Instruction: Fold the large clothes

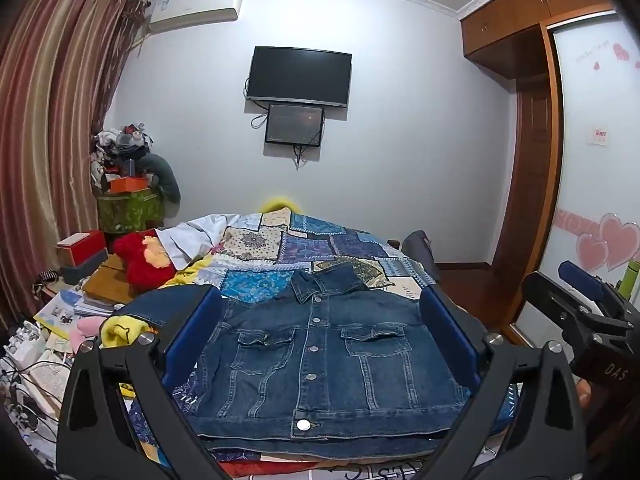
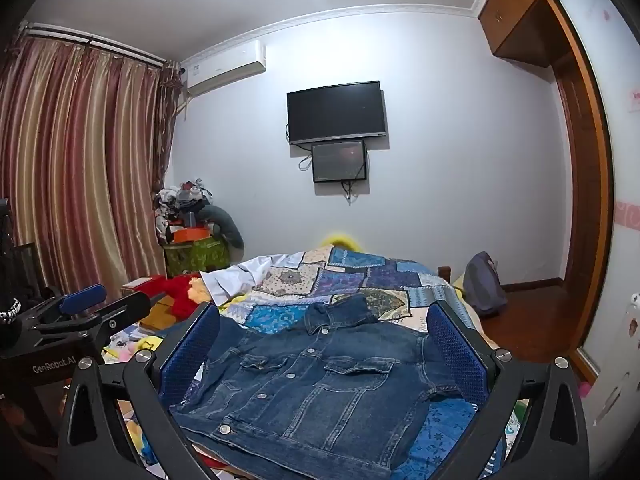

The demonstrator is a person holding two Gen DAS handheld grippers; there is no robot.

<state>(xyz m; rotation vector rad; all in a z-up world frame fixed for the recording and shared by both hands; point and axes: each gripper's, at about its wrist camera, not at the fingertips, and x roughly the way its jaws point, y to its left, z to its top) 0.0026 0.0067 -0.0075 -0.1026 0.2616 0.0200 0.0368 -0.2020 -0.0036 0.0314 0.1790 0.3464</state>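
Note:
A dark blue denim jacket [image 1: 320,364] lies front up, buttoned, on a patchwork quilt [image 1: 304,244] on the bed, collar at the far end; its sleeves seem tucked under. It also shows in the right wrist view [image 2: 316,388]. My left gripper [image 1: 320,344] is open and empty above the jacket's near end, blue pads wide apart. My right gripper [image 2: 324,352] is open and empty, held above the jacket's right side. The right gripper shows at the right edge of the left wrist view [image 1: 580,312]; the left gripper shows at the left of the right wrist view [image 2: 88,312].
A red plush toy [image 1: 144,260], boxes, books and papers crowd the left side of the bed. A green bin piled with clothes [image 1: 128,204] stands by the curtain. A grey backpack [image 2: 482,284] sits on the floor right of the bed. A wardrobe [image 1: 592,160] lines the right wall.

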